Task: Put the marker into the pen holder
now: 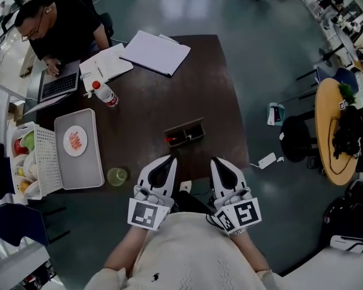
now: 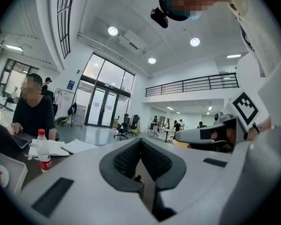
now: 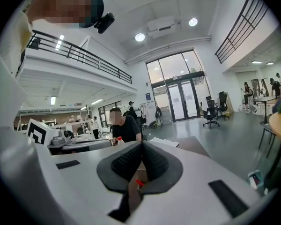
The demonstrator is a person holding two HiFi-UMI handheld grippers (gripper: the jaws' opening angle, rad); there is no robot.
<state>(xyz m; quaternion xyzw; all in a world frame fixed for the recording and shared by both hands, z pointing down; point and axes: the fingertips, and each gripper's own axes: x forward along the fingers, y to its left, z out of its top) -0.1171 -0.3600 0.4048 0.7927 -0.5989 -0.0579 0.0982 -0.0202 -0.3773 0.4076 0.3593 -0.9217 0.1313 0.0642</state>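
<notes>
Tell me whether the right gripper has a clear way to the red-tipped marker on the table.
Probably yes. The right gripper hangs shut over the table's near edge, with only bare tabletop between it and the marker by the pen holder. It must open first.

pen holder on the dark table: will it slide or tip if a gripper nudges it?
The pen holder sits low and long on the table, so tipping looks unlikely. It looks small and open-topped, probably light, so a nudge would likely slide it across the smooth top. A push at one end may swivel it rather than move it straight.
</notes>
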